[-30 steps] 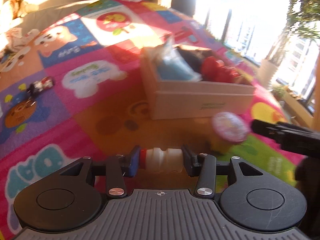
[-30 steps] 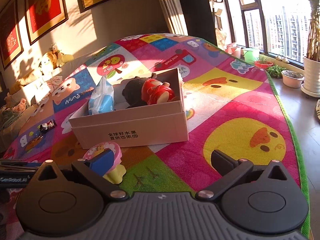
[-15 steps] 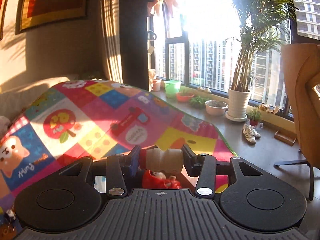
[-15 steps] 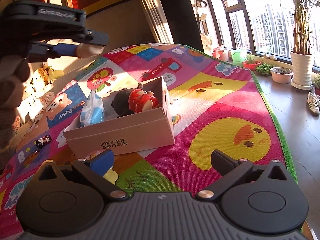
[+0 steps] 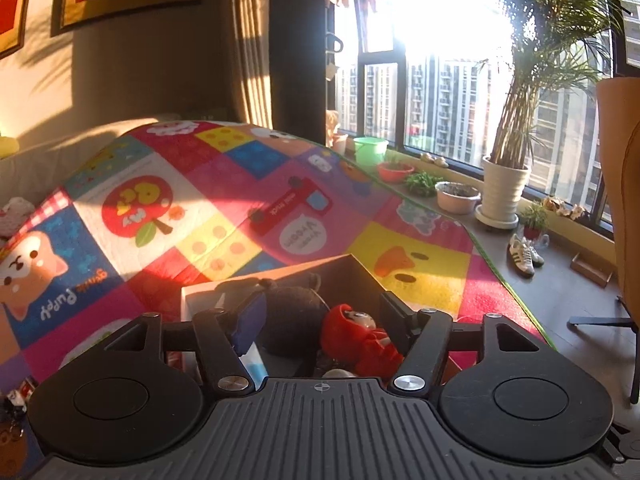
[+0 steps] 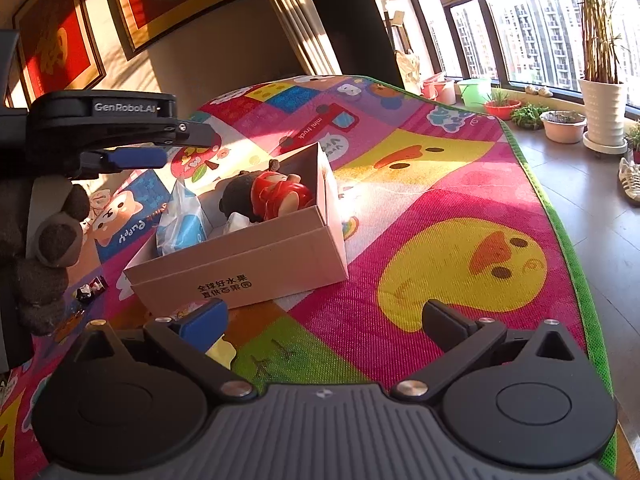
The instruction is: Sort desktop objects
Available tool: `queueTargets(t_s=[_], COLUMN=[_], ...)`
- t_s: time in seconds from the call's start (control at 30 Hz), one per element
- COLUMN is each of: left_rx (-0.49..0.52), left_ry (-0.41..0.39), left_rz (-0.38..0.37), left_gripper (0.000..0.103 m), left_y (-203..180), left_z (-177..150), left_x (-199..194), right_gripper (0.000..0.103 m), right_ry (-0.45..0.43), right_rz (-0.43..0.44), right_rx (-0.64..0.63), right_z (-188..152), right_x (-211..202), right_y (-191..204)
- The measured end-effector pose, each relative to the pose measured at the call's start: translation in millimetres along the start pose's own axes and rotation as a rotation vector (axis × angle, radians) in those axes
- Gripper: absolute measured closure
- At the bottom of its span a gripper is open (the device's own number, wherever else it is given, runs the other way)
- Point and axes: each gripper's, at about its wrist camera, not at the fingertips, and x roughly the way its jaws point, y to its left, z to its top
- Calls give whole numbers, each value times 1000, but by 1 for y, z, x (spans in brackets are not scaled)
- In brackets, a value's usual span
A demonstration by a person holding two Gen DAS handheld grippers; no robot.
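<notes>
A white cardboard box [image 6: 240, 264] sits on the colourful play mat [image 6: 440, 208]. It holds a red doll [image 6: 280, 196], a dark plush toy [image 6: 238, 194], a blue tissue pack [image 6: 182, 224] and a small white bottle [image 6: 236, 222]. My left gripper [image 5: 322, 316] is open and empty above the box [image 5: 352, 268], over the red doll [image 5: 356, 336] and dark plush [image 5: 292, 320]. It also shows in the right wrist view [image 6: 152, 144]. My right gripper [image 6: 324, 320] is open in front of the box, with a pink and yellow toy [image 6: 200, 332] by its left finger.
A small toy car [image 6: 92, 288] lies on the mat left of the box. Plant pots [image 6: 602, 112], bowls and shoes [image 5: 524, 254] line the floor by the window on the right. A sofa with plush toys stands at the back left.
My left gripper has opened over the box and let go of the small white bottle, which now lies in the box. My right gripper has barely moved.
</notes>
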Motion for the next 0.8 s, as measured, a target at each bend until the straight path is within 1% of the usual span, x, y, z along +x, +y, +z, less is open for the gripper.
queueTargets(t_s=[0.07, 0.1, 0.23, 0.33, 0.47, 0.57, 0.6, 0.67, 0.73, 0.8], left_rx=[-12, -18, -31, -72, -170, -234, -251, -286, -329, -347], left_ry=[-17, -28, -67, -40, -10, 5, 12, 17, 11, 36], left_rz=[17, 32, 143, 194, 270, 323, 346, 400, 456, 500], left_gripper=[31, 28, 22, 21, 21, 19, 17, 10, 10, 9], left_y=[9, 14, 37, 62, 105, 134, 143, 161, 181, 199], left_z=[-3, -5, -20, -36, -60, -77, -83, -89, -91, -90], left_x=[-7, -11, -23, -28, -41, -52, -53, -52, -48, -35], right_gripper=[0, 0, 0, 0, 0, 0, 0, 0, 0, 0], right_ry=[5, 9, 23, 31, 36, 36, 37, 43, 55, 63], right_rz=[-3, -4, -12, -19, -35, -42, -42, -40, -38, -36], right_rx=[2, 2, 5, 7, 6, 2, 0, 0, 0, 4], right_z=[0, 0, 0, 1, 0, 0, 0, 1, 1, 1], right_x=[0, 1, 3, 5, 6, 7, 7, 9, 11, 12], right_y=[0, 0, 0, 0, 1, 2, 2, 2, 2, 1])
